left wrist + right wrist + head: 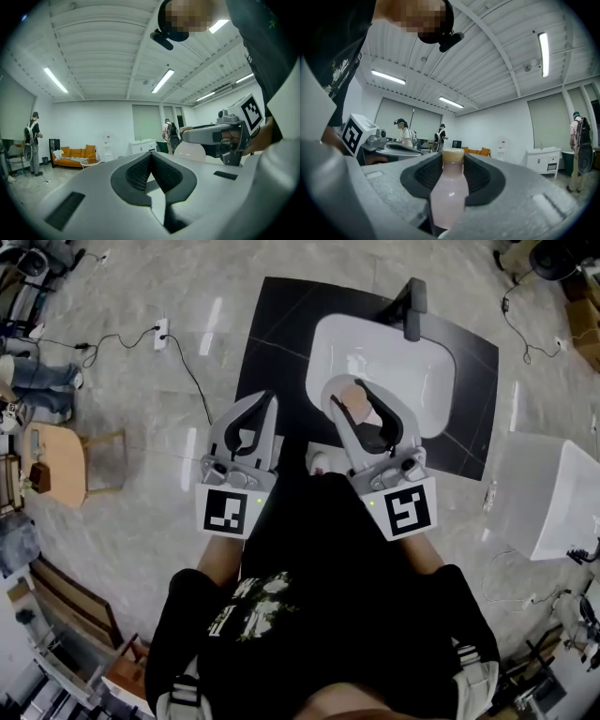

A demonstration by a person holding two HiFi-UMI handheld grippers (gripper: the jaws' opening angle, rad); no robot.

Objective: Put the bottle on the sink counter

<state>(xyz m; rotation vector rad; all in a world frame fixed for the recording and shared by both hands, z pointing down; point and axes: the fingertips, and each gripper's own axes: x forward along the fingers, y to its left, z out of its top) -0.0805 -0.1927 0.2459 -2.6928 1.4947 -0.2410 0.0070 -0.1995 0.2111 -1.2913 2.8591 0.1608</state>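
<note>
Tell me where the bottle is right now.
The bottle is clamped in the right gripper. In the head view it sits over the near side of the white sink basin, right of the left gripper.

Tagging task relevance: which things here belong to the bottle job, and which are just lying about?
Job: pink bottle, right gripper holding it, black sink counter.
Lying about: wooden chair, power strip, white bin, left gripper shut, empty.
</note>
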